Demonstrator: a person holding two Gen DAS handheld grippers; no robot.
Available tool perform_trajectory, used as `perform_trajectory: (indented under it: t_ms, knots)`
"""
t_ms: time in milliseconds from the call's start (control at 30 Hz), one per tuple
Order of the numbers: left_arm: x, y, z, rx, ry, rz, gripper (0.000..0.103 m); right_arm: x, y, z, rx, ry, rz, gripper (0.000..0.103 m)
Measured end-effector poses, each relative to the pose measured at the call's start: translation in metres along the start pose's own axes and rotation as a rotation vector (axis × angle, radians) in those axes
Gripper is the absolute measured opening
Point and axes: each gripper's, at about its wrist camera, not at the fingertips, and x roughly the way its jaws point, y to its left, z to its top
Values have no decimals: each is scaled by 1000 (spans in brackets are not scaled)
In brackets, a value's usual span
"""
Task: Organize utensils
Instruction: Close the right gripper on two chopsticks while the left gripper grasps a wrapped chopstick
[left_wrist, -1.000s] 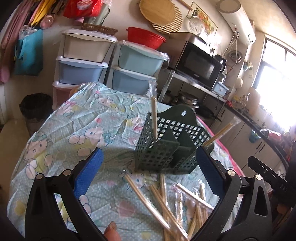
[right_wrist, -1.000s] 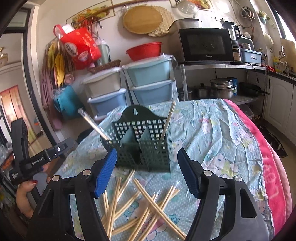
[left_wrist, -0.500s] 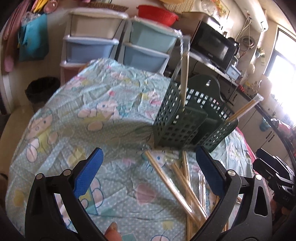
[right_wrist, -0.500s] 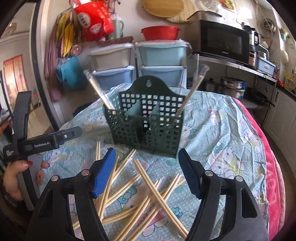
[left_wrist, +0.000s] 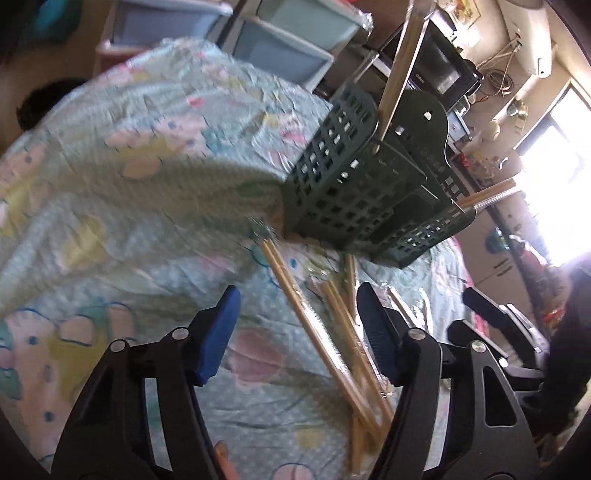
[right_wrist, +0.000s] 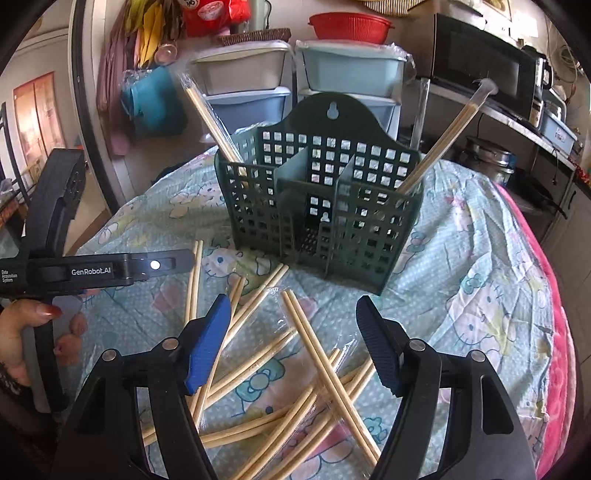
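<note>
a dark green slotted utensil holder (right_wrist: 317, 206) is standing on a worktop (right_wrist: 480, 288) that is wearing a pale blue cartoon-cat cloth. the holder is split into three compartments; a wrapped pair of chopsticks (right_wrist: 214, 118) is leaning out of the left compartment and another wrapped pair (right_wrist: 447, 136) is leaning out of the right one, while the middle one is showing nothing inside. in front of the holder, a loose pile of wrapped chopsticks (right_wrist: 295, 369) is lying crisscrossed on the cloth.

the right gripper (right_wrist: 293, 339) is hovering over that pile with its blue pads spread apart, nothing pinched between them; one long pair is running diagonally under the gap.

in the left wrist view, the left gripper (left_wrist: 297, 325) is tilting down toward the near end of the pile, and its jaws are closing, though the pads are not touching anything; a long pair of chopsticks (left_wrist: 314, 325) is lying on the cloth in line with the gap. the holder (left_wrist: 354, 184) is sitting just beyond, tilted in this blurred view.

a hand (right_wrist: 22, 332) with red nails is gripping the left tool's handle at the left edge of the right wrist view. stacked plastic drawers (right_wrist: 295, 74) and a microwave (right_wrist: 487, 62) are standing behind the worktop.
</note>
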Motion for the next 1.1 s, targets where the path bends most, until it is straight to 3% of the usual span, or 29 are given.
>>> perform_trajectory:
  t_ms: [267,400,767,867,1033,1100]
  knots:
    - [23,1,16,-37,39,-2,50,16,1,3,-31,33,21,67]
    - [34,6,24,-54,47,18,41,27,2,5,-50,60,29,67]
    - [37,18,27,-51,41,50,21,65,9,8,-80,170,8,55]
    - [38,20,27,-53,36,49,18,70,10,8,-78,178,0,46]
    - [38,22,26,-52,27,48,12,75,7,8,-48,173,10,23]
    - [38,24,26,-56,25,44,11,71,7,4,-37,159,6,19]
